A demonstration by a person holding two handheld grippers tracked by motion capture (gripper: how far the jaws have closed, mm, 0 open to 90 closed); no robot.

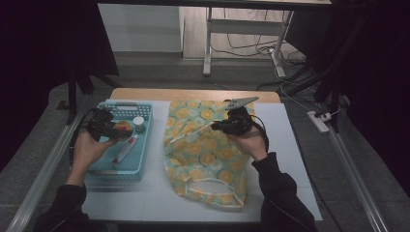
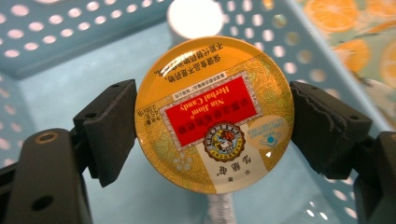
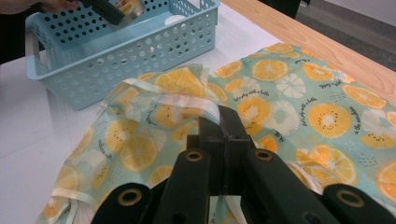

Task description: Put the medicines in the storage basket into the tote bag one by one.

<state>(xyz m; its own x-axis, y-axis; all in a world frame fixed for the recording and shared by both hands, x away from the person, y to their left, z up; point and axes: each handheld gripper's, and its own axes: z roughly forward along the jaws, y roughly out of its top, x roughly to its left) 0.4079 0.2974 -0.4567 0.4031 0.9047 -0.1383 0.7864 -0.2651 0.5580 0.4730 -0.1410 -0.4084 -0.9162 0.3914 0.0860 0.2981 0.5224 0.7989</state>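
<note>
Label-up candy tin clamped flat by left gripper over basket; right gripper pinches bag.

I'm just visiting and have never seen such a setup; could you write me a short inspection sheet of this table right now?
Surface: white table, wooden far edge.
Job's things: round yellow herbal candy tin; orange-print fabric bag; perforated light-blue plastic basket.
Clutter: white-capped small jar and red-and-white tube in the basket.
Grippers: left hand-held gripper clamps the tin over the basket; right hand-held gripper pinches the bag's edge.
Cables: floor wires, white power strip.
Surroundings: dark curtains, metal desk legs.
</note>
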